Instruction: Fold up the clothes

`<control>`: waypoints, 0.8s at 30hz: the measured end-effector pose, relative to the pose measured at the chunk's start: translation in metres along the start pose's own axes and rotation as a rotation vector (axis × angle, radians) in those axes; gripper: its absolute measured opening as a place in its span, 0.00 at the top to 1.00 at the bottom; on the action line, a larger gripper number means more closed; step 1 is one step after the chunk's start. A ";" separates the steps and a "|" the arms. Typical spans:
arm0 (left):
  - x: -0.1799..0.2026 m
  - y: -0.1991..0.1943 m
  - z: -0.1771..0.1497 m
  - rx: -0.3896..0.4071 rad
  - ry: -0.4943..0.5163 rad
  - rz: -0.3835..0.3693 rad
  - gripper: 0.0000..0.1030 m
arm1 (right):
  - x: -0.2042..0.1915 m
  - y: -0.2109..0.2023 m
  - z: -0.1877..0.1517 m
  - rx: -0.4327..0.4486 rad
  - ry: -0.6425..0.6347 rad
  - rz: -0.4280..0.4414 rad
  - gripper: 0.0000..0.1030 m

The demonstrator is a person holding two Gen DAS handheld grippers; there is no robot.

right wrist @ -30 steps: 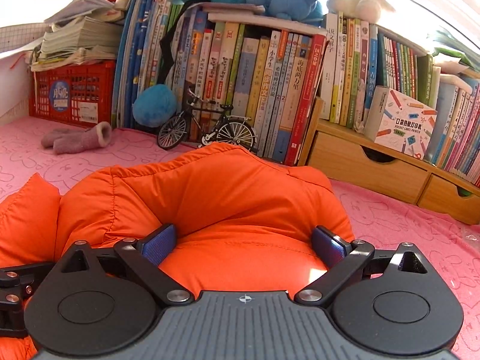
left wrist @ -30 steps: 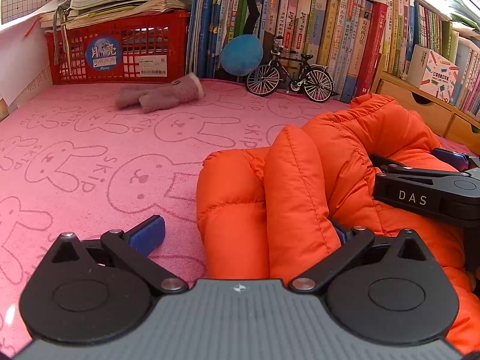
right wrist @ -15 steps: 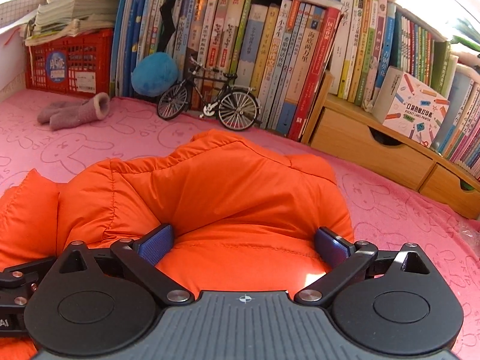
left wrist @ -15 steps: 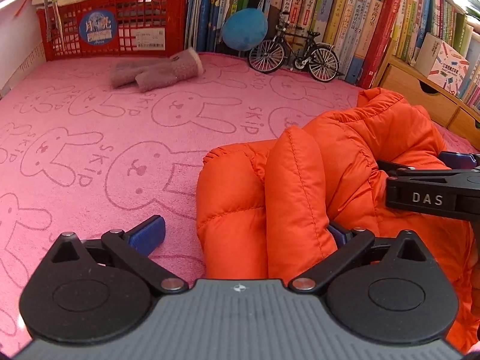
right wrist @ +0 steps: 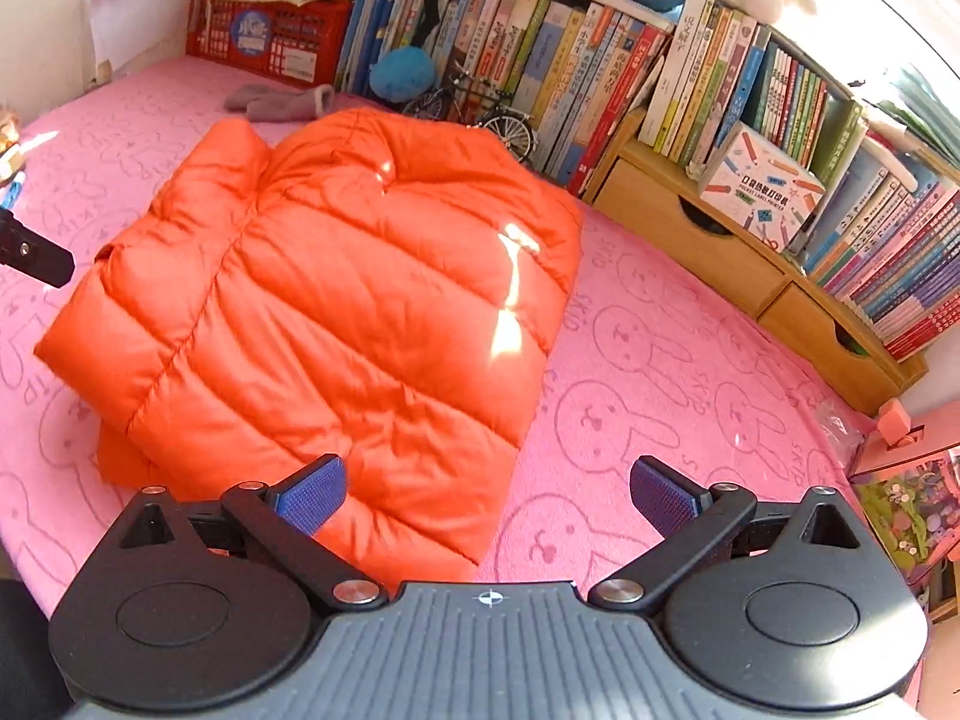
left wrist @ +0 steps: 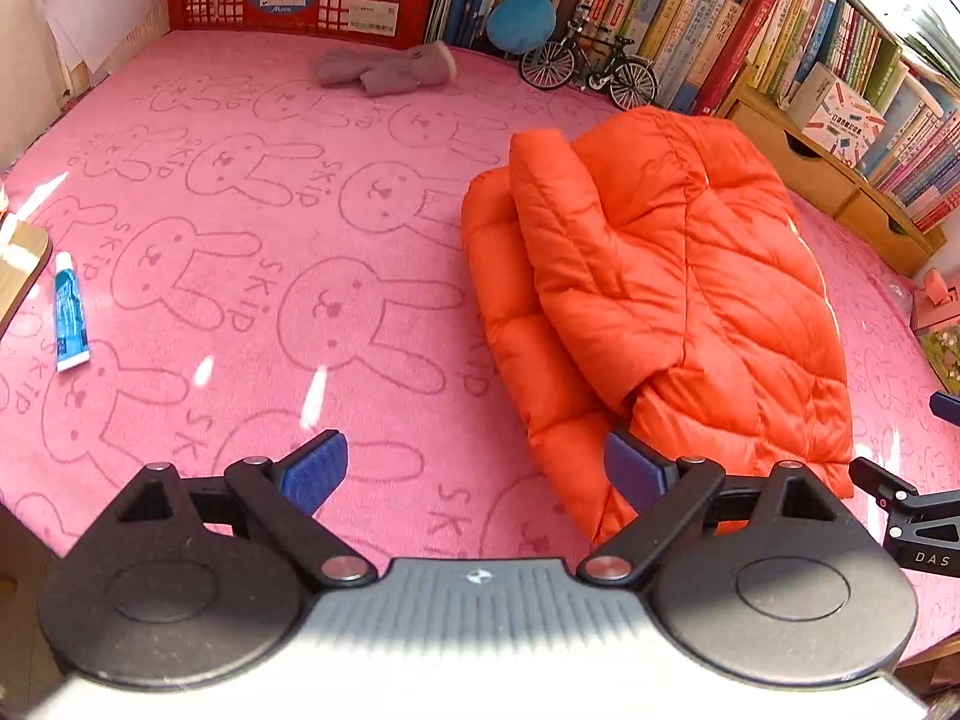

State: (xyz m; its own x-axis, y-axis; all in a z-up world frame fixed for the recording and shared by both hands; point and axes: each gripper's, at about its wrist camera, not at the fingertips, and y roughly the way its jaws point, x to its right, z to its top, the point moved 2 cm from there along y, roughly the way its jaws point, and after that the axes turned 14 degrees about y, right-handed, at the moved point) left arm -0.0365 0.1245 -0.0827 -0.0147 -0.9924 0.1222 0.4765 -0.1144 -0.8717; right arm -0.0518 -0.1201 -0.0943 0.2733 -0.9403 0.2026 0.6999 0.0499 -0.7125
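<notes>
The orange puffer jacket (right wrist: 336,324) lies doubled over in a thick bundle on the pink bunny mat (left wrist: 240,252) covering the desk, a sleeve tucked along its left side. Both the left gripper (left wrist: 474,468) and right gripper (right wrist: 489,495) hang above its near edge, jaws spread wide and empty. It looks folded to me; if anything remains, only pressing the puffy layers flat.

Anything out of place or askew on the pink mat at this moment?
The orange puffer jacket lies folded but skewed, one puffy fold sticking out along its left side. A blue-and-white tube and grey socks lie loose on the pink mat.
</notes>
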 end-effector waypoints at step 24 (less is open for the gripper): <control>0.049 0.032 -0.066 0.172 -0.317 -0.141 0.08 | -0.052 0.023 -0.042 0.548 -0.365 0.005 0.36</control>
State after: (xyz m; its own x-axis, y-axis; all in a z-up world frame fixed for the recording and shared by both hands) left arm -0.0803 0.0693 -0.1357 0.1694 -0.9012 0.3990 0.6303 -0.2122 -0.7468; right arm -0.0773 -0.0844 -0.1497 0.4159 -0.7697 0.4843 0.9065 0.3086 -0.2880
